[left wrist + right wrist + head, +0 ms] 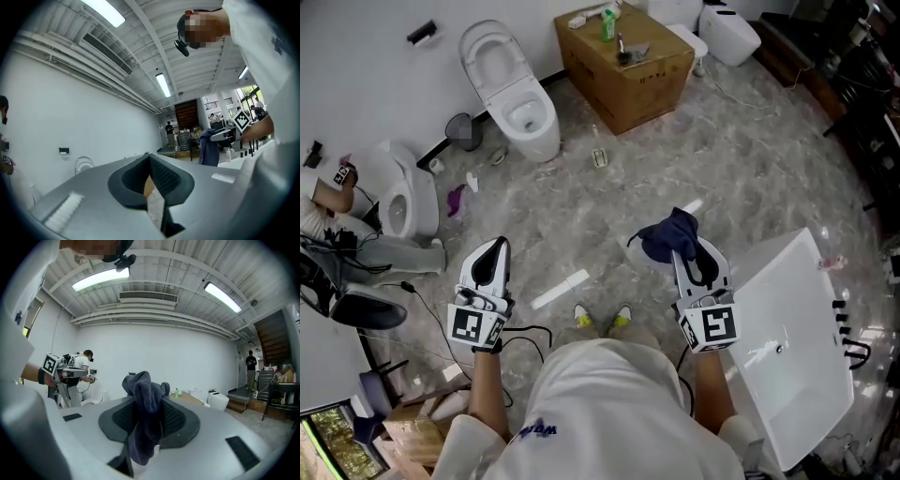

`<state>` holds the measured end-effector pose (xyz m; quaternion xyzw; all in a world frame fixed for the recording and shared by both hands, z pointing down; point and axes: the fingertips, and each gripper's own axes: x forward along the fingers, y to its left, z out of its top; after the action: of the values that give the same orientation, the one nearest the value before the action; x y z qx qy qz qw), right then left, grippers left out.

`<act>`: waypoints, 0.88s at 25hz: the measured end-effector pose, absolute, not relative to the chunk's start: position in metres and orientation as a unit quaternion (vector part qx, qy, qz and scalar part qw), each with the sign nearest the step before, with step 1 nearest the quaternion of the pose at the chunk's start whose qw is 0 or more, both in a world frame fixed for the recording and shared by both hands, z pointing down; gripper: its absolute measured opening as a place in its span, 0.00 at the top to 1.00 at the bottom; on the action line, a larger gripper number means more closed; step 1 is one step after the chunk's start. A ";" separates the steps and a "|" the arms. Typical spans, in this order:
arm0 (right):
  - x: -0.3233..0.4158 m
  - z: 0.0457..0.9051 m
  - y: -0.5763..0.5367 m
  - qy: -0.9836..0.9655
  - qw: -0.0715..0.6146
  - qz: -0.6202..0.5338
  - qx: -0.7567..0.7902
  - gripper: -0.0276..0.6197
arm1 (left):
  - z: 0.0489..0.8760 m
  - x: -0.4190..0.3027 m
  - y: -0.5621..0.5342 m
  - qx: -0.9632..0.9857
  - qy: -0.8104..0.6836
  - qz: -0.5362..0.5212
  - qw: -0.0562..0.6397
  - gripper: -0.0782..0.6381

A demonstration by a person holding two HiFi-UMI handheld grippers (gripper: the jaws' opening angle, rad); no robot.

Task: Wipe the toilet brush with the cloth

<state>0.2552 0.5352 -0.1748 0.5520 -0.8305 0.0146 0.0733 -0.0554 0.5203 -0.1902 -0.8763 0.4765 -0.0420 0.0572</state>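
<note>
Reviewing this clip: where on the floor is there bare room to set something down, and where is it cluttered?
Widest bare floor lies between the cardboard box, the upright toilet and the white basin. A smaller patch lies just beyond the white strip. The left side is crowded: second toilet, bin, purple scrap, cables.

The head camera is looking steeply down on the floor, the left gripper and the right gripper. Each gripper camera is sitting close behind its own fingers, facing level across the room and catching the other gripper.
</note>
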 end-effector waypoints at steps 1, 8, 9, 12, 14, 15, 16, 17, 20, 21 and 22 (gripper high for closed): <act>0.256 -0.174 0.533 -0.833 0.071 0.013 0.548 0.78 | -0.190 -0.049 0.519 -0.878 0.473 -0.047 0.061 0.89; 0.258 -0.163 0.506 -0.847 0.074 0.019 0.526 0.78 | -0.191 -0.019 0.506 -0.869 0.488 -0.059 0.053 0.89; 0.258 -0.160 0.501 -0.847 0.076 0.024 0.525 0.78 | -0.190 -0.018 0.505 -0.869 0.488 -0.061 0.050 0.89; 0.253 -0.153 0.486 -0.848 0.085 0.037 0.522 0.78 | -0.182 -0.022 0.497 -0.870 0.487 -0.067 0.034 0.89; 0.247 -0.149 0.470 -0.848 0.091 0.041 0.520 0.78 | -0.176 -0.028 0.481 -0.870 0.487 -0.070 0.028 0.89; 0.245 -0.147 0.460 -0.847 0.095 0.042 0.521 0.78 | -0.174 -0.031 0.471 -0.870 0.487 -0.068 0.027 0.89; 0.242 -0.144 0.450 -0.846 0.099 0.043 0.522 0.78 | -0.171 -0.033 0.459 -0.871 0.486 -0.066 0.026 0.89; 0.239 -0.142 0.439 -0.844 0.104 0.044 0.524 0.78 | -0.168 -0.035 0.447 -0.873 0.484 -0.064 0.025 0.89; 0.226 -0.140 0.405 -0.837 0.118 0.045 0.532 0.78 | -0.161 -0.043 0.409 -0.880 0.470 -0.063 0.026 0.89; 0.220 -0.141 0.395 -0.835 0.123 0.045 0.534 0.78 | -0.161 -0.048 0.396 -0.883 0.465 -0.060 0.025 0.89; 0.213 -0.144 0.385 -0.833 0.128 0.045 0.537 0.78 | -0.161 -0.054 0.383 -0.886 0.459 -0.056 0.022 0.89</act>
<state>0.2125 0.3845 -0.1438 0.5365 -0.8329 0.0452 0.1279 -0.0536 0.3834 -0.1609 -0.8862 0.4593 -0.0559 0.0224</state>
